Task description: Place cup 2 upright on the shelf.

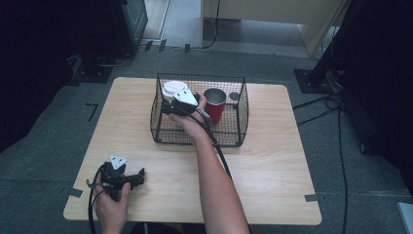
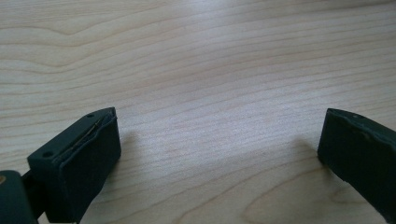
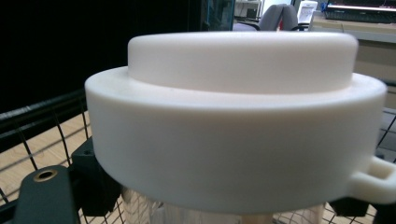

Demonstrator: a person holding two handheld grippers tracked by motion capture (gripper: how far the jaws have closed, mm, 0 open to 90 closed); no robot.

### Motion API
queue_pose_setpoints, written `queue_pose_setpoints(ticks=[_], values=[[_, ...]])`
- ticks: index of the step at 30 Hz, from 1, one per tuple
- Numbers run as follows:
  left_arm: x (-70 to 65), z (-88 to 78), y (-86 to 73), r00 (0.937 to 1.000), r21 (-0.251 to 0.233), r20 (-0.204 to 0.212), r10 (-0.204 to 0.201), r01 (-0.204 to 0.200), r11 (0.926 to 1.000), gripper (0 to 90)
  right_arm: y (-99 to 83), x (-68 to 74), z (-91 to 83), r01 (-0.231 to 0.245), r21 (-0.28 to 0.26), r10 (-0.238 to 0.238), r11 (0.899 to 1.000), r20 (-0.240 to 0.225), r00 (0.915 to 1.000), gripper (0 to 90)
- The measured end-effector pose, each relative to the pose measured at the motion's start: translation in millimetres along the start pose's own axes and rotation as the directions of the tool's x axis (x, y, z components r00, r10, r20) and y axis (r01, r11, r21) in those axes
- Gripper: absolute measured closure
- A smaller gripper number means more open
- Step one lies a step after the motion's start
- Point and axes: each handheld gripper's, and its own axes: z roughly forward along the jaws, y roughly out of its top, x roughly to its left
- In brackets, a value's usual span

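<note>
Risk sits upper centre of the high view: right gripper (image 1: 171, 108) clamps the white-lidded jar (image 1: 174, 89) inside the wire basket (image 1: 195, 141); a nudge could topple the red cup (image 1: 215, 104). Left gripper (image 1: 138, 176) rests open, lower left.

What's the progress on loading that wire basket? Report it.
Done: the red cup already stands upright inside the wire basket. In hand: the right gripper is shut on the white-lidded container and holds it inside the basket's left half; whether it touches the bottom cannot be told. Left: setting it down and releasing. The left gripper rests open on the table, holding nothing.
</note>
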Motion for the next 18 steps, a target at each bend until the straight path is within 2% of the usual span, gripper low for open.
queue_pose_setpoints(ticks=[12,14,17,18], values=[[0.1,0.0,0.0,1.0000,0.001,0.000,0.001,-0.001,1.0000,0.0,1.1,-3.6,-1.4,-0.025,0.015,0.025,1.000,-0.005,0.9997,15.3],[0.1,0.0,0.0,1.0000,0.001,0.000,0.001,-0.001,1.0000,0.0,1.0,-3.2,-1.7,-0.021,0.015,0.021,1.000,-0.010,0.9997,11.2],[0.2,-0.1,0.0,1.0000,0.002,0.000,0.002,-0.002,1.0000,0.0,3.5,-3.8,-2.8,-0.028,0.013,0.029,1.000,-0.042,0.9987,3.4],[0.2,-0.1,0.0,1.0000,0.002,0.000,0.002,-0.002,1.0000,0.0,3.5,-3.8,-2.8,-0.028,0.013,0.029,1.000,-0.042,0.9987,3.4]])
